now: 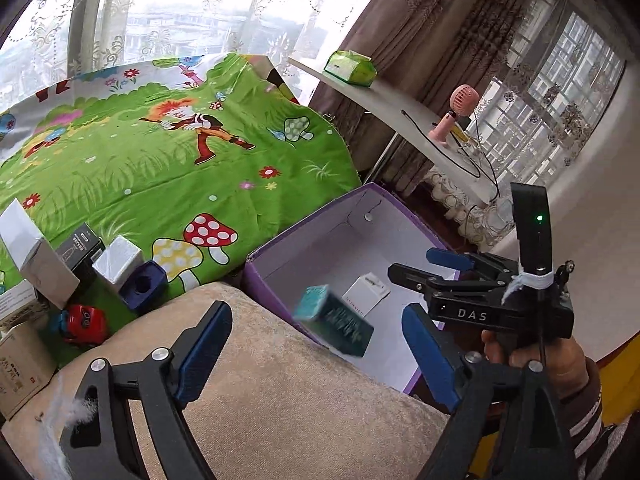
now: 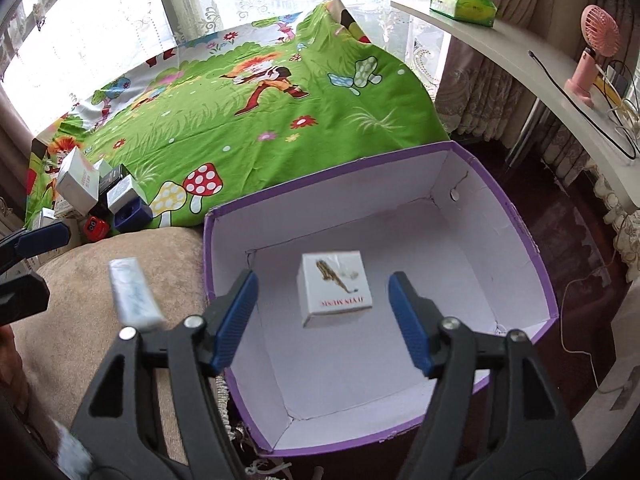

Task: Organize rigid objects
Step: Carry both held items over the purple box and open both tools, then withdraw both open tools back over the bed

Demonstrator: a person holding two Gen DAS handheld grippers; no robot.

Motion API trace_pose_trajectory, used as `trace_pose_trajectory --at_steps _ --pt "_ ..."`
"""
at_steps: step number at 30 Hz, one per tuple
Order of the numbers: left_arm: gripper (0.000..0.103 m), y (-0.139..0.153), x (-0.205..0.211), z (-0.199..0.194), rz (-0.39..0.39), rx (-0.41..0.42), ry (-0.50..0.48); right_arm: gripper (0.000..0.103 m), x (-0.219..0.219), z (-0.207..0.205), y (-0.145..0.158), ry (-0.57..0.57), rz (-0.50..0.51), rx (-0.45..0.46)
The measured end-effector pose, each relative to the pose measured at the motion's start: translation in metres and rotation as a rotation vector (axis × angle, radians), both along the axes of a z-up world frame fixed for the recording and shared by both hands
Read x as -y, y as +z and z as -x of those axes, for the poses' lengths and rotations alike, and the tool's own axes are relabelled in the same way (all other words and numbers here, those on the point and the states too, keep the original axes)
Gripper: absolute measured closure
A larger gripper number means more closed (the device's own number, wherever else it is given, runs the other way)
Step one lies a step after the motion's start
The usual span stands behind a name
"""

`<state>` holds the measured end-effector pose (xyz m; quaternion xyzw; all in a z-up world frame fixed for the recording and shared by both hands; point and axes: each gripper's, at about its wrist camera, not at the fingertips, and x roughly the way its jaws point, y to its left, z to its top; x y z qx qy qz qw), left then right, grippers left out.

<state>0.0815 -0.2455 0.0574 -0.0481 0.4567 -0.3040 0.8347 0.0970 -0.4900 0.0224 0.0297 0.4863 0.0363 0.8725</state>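
A purple box with a white inside [image 1: 256, 276] [image 2: 520, 216] stands beside a beige cushion. A white carton [image 2: 334, 288] [image 1: 367, 293] lies on its floor. A teal carton [image 1: 334, 320] is blurred in mid-air between my left gripper's [image 1: 320, 344] open fingers, above the box's near rim; in the right wrist view it shows as a pale blurred carton [image 2: 134, 296] over the cushion. My right gripper [image 2: 324, 322] [image 1: 416, 264] is open and empty above the box. A pile of small boxes [image 1: 60, 264] [image 2: 96, 192] sits on the green cloth.
The green cartoon cloth [image 1: 160, 152] [image 2: 260, 120] covers the surface behind. The beige cushion [image 1: 260, 392] [image 2: 92, 292] lies in front. A curved white shelf [image 2: 540, 68] [image 1: 400, 116] holds a green tissue pack [image 2: 464, 0] and a pink fan [image 2: 592, 60].
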Motion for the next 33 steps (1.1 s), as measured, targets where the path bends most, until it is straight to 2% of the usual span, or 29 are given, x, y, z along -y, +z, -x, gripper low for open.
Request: trace_pose_trajectory --at_steps 6,16,23,33 --pt "0.015 0.002 -0.030 0.003 0.003 0.019 0.056 0.020 -0.007 0.000 0.002 0.008 -0.044 0.006" --pt "0.016 0.006 -0.085 0.014 0.032 0.046 0.178 0.019 -0.051 -0.001 0.013 0.093 -0.096 0.053" --pt "0.016 -0.002 -0.138 0.021 0.077 0.017 0.306 0.019 -0.090 -0.001 0.022 0.184 -0.129 0.088" --pt "0.016 -0.013 -0.228 0.043 0.059 0.012 0.545 0.019 -0.151 -0.006 0.013 0.301 -0.162 0.051"
